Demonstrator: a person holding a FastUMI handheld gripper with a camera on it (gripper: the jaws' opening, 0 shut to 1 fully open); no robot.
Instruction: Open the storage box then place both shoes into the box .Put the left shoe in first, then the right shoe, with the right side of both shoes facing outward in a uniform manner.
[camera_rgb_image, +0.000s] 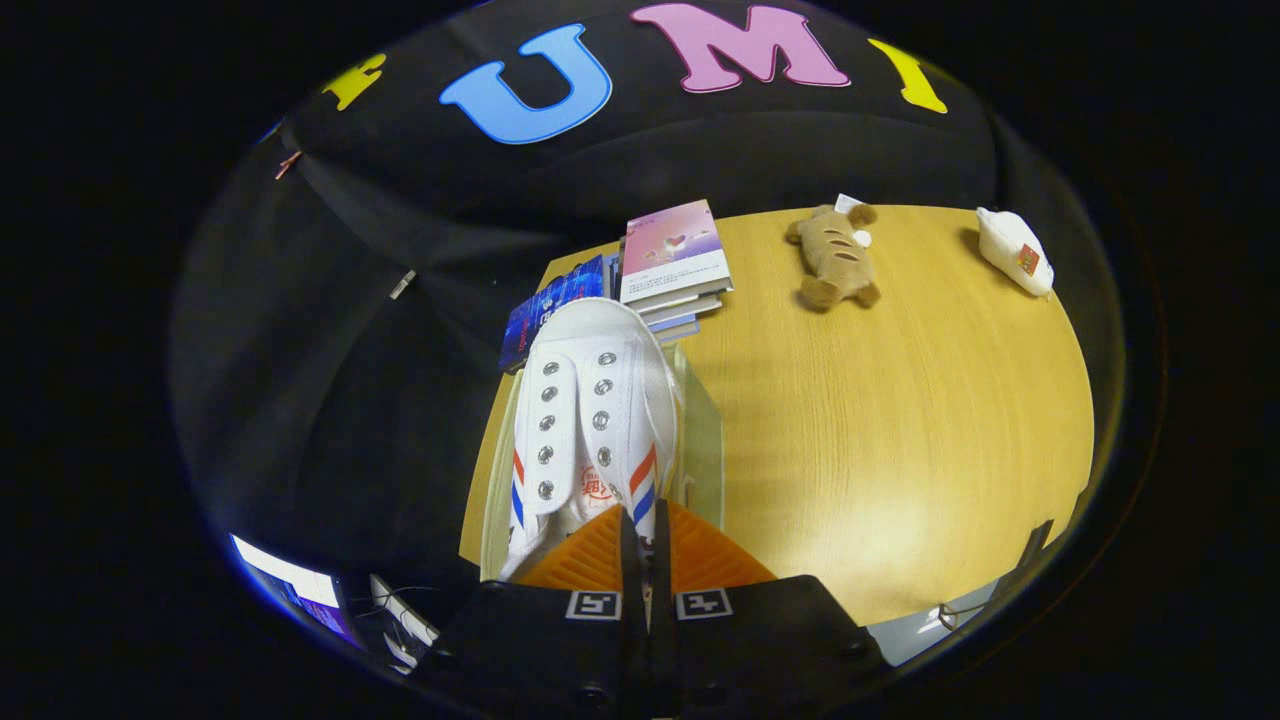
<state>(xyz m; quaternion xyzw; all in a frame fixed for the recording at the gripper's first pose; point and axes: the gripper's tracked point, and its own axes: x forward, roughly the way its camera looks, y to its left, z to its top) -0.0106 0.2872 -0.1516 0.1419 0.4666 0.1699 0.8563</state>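
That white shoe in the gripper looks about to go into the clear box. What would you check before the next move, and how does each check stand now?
1. Grip: the gripper has its fingers nearly together on the heel part of the white shoe: ok.
2. Shoe over the clear storage box: ok.
3. Box open: no lid shows over it, but the shoe covers most: cannot tell.
4. Whether this is the left shoe: cannot tell.
5. Other shoe already inside: cannot tell.
6. Stack of books just beyond the toe, near the box: ok, apart.
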